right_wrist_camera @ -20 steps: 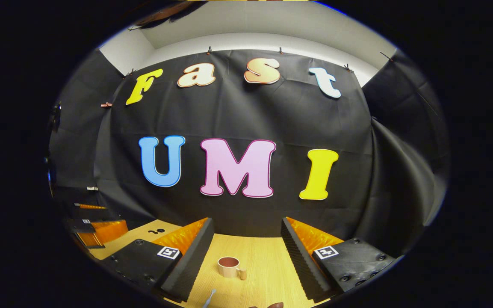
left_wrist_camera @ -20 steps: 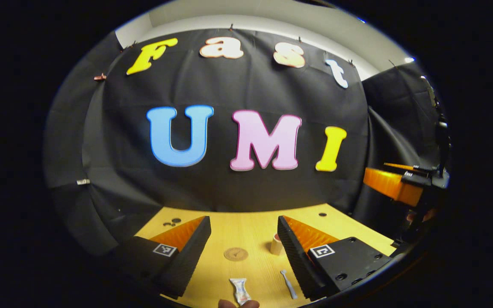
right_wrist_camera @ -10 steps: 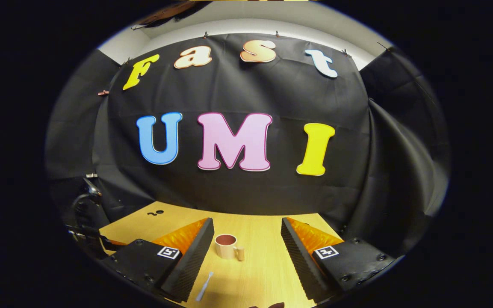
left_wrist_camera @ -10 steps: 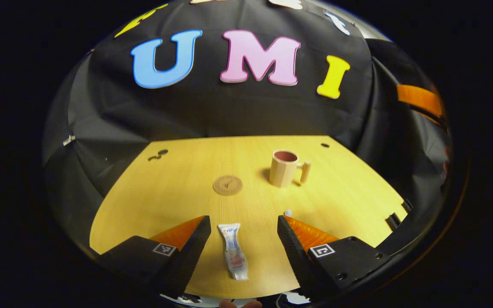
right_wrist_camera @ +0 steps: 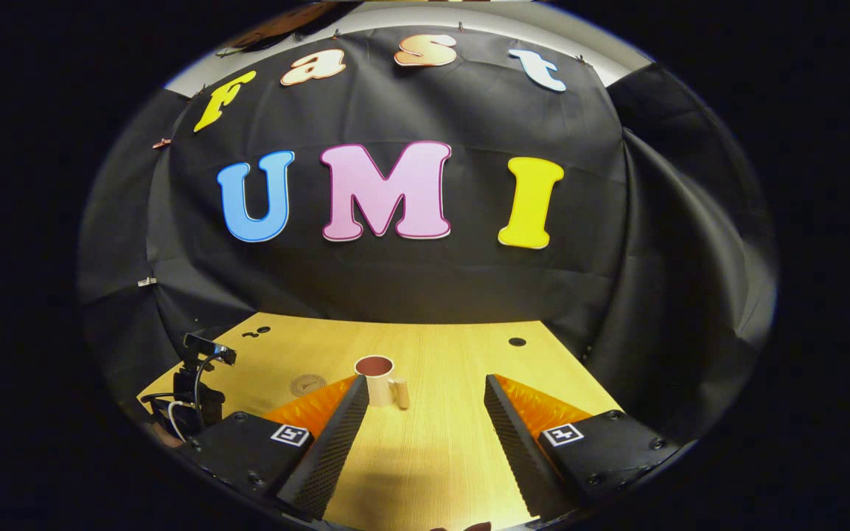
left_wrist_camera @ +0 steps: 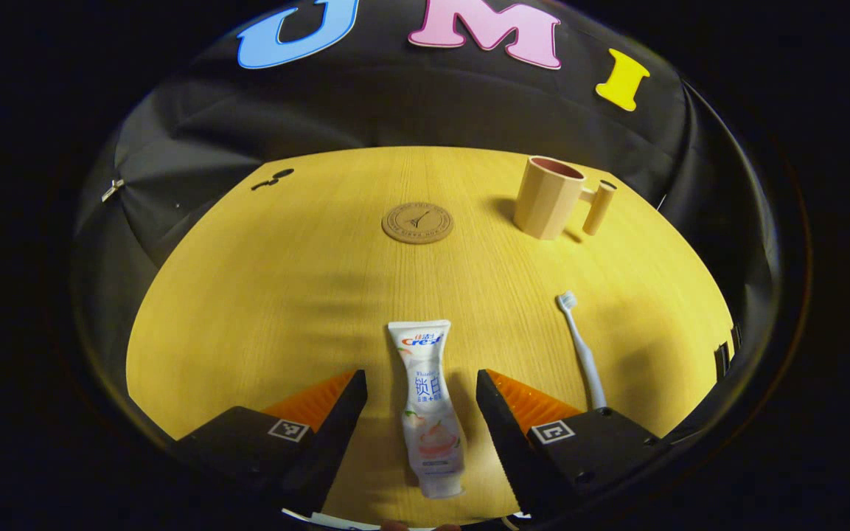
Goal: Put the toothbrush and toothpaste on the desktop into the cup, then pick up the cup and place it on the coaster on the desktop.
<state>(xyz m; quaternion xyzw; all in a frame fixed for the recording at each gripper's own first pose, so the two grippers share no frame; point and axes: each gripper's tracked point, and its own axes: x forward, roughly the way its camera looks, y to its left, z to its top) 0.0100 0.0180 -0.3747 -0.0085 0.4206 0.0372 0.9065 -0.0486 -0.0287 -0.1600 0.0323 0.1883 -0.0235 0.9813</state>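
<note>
- In the left gripper view, the left gripper hangs over the near edge of the desktop, its fingers spread wide and gripping nothing.
- The toothpaste lies flat between those fingers, touching neither, its crimped end pointing away toward the coaster.
- The coaster sits bare, farther back on the desktop, near its middle.
- The toothbrush lies flat just right of the right-hand finger, bristle head pointing away.
- The cup stands upright at the far right, handle to its right, well apart from the coaster.
- In the right gripper view, the right gripper is likewise released, holding nothing, with the cup standing beyond its left finger.
</note>
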